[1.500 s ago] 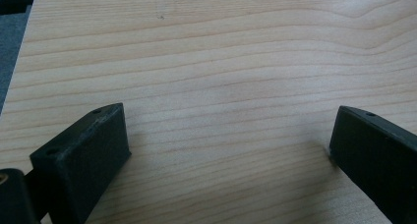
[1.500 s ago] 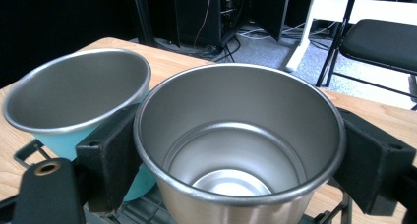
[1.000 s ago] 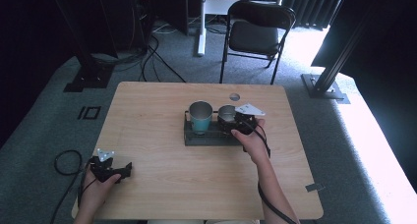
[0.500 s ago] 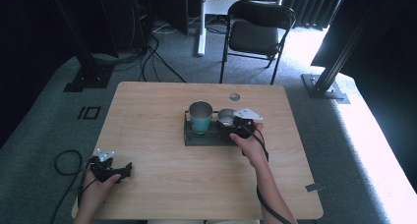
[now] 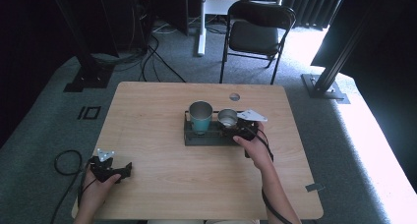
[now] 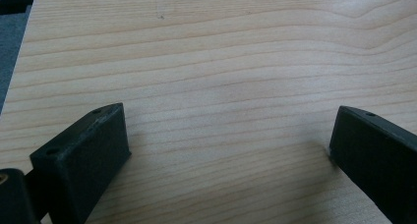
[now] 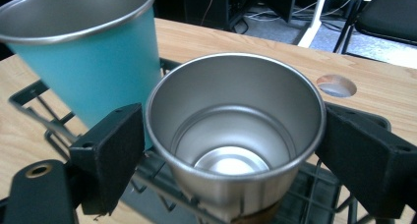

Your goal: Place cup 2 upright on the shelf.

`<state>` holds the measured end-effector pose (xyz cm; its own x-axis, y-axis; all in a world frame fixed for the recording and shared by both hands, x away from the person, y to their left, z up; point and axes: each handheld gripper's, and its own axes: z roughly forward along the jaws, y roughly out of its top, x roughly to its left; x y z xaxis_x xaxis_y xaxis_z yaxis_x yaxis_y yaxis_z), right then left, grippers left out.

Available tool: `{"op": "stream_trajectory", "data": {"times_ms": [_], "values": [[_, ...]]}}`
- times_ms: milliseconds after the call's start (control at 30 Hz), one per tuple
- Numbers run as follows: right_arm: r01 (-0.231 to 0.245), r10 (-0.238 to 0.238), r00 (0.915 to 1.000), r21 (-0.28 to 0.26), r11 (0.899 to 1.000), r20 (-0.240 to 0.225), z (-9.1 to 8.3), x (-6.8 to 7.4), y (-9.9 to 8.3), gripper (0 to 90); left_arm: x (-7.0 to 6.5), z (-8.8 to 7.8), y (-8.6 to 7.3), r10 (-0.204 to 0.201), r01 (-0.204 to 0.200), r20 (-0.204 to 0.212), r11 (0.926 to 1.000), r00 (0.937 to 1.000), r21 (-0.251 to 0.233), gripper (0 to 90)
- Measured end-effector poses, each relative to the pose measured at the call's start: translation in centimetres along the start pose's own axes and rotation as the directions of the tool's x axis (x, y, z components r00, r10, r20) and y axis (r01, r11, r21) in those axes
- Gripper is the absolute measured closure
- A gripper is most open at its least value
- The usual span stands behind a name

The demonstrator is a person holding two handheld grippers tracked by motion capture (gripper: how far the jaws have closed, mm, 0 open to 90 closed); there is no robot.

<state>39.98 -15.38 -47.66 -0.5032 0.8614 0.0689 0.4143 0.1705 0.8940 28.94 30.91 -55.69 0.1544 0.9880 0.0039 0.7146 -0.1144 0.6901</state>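
A wooden bench (image 5: 162,111) stands on grey carpet; a black folding chair (image 5: 258,35) sits behind it, and cables (image 5: 152,57) lie on the floor near some dark stands; there is a small round hole (image 5: 234,97) in the bench top near the far edge.

A black wire rack (image 5: 196,137) rests in the middle of the bench; a blue cup (image 5: 200,117) stands upright in it on the left side; a silver cup (image 5: 227,117) stands upright just beside it on the right. The blue cup is very close to the silver cup, so it crowds the left side of the claw.

The right claw (image 7: 231,140) is around the silver cup (image 7: 236,130); one jaw is on each side of the cup, right up against its wall; the blue cup (image 7: 83,52) is just behind the left jaw; I cannot tell if the jaws are squeezing the cup or only touching it.

The left claw (image 5: 114,171) is well apart from the rack, near the front left corner of the bench; its jaws are wide apart with only bare wood between them (image 6: 228,145).
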Motion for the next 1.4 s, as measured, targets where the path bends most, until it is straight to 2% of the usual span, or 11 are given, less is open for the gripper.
{"op": "stream_trajectory", "data": {"times_ms": [200, 333, 433, 533, 600, 1100, 1333, 1400], "values": [[0.02, -0.02, 0.9998, -0.002, 1.0, -0.007, -0.9, -0.5, -0.3, 11.6, 0.0, 0.0, 0.0, 0.0, 0.0, 0.0, 1.0, 1.0, 0.0, 2.2], [0.023, -0.023, 0.9997, -0.019, 1.0, -0.002, -1.6, -0.9, -0.5, 11.6, 0.0, 0.0, 0.0, 0.0, 0.0, 0.0, 1.0, 1.0, 0.0, 2.2], [0.013, -0.013, 0.9999, -0.052, 0.999, -0.005, -2.4, -1.1, -0.8, 11.6, 0.0, 0.0, 0.0, 0.0, 0.0, 0.0, 1.0, 1.0, 0.0, 2.2], [0.009, -0.01, 0.9999, -0.058, 0.998, -0.004, -2.8, -1.3, -0.9, 11.6, 0.0, 0.0, 0.0, -0.001, 0.001, -0.001, 1.0, 1.0, -0.001, 2.2], [0.023, -0.023, 0.9997, -0.062, 0.998, 0.004, -3.3, -1.4, -1.0, 11.6, 0.0, 0.0, 0.0, -0.001, 0.001, -0.001, 1.0, 1.0, -0.001, 2.2], [0.001, 0.0, 0.9991, -0.024, 1.0, 0.042, -6.3, -3.7, -3.4, 11.6, 0.0, 0.0, 0.0, -0.001, 0.001, 0.0, 1.0, 1.0, -0.002, 2.2], [-0.009, 0.009, 0.9984, -0.003, 1.0, 0.056, -7.0, -4.5, -4.5, 11.6, 0.0, 0.0, 0.0, 0.0, 0.0, 0.0, 1.0, 1.0, -0.001, 2.2], [-0.025, 0.025, 0.9977, 0.005, 1.0, 0.063, -7.3, -4.8, -5.0, 11.6, 0.0, 0.0, 0.0, 0.001, -0.001, -0.001, 1.0, 1.0, 0.0, 2.2]]}}
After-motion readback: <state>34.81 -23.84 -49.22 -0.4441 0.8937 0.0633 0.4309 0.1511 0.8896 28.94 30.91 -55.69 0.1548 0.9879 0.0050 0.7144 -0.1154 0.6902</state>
